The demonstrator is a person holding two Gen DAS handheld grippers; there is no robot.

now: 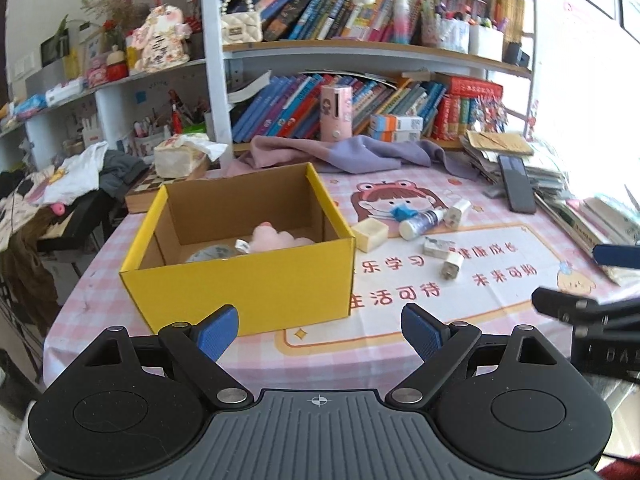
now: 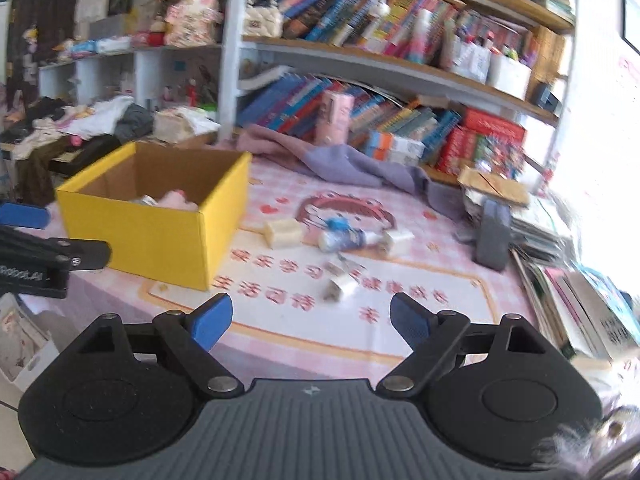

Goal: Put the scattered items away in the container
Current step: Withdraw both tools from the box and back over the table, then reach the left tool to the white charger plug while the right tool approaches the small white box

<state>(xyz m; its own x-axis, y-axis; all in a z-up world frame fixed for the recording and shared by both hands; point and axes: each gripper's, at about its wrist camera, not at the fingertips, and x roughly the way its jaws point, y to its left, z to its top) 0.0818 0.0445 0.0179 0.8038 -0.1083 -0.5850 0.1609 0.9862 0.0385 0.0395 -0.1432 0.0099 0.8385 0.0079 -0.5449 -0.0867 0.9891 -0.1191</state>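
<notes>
A yellow cardboard box (image 1: 240,284) stands on the pink table mat (image 1: 500,304) and holds a pink plush toy (image 1: 276,238) and a grey round item. Right of it lie a cream block (image 1: 370,234), a small spray bottle (image 1: 420,222), a white charger (image 1: 458,210), a small packet (image 1: 438,246) and a white plug (image 1: 452,266). My left gripper (image 1: 320,332) is open and empty, just in front of the box. My right gripper (image 2: 310,322) is open and empty, near the white plug (image 2: 340,288); the box (image 2: 160,224) is to its left.
A purple cloth (image 1: 352,152) lies behind the box. A black phone (image 1: 516,188) rests on stacked books and papers (image 1: 560,196) at the right. Bookshelves (image 1: 360,52) rise at the back. Clothes (image 1: 80,176) pile up at the left.
</notes>
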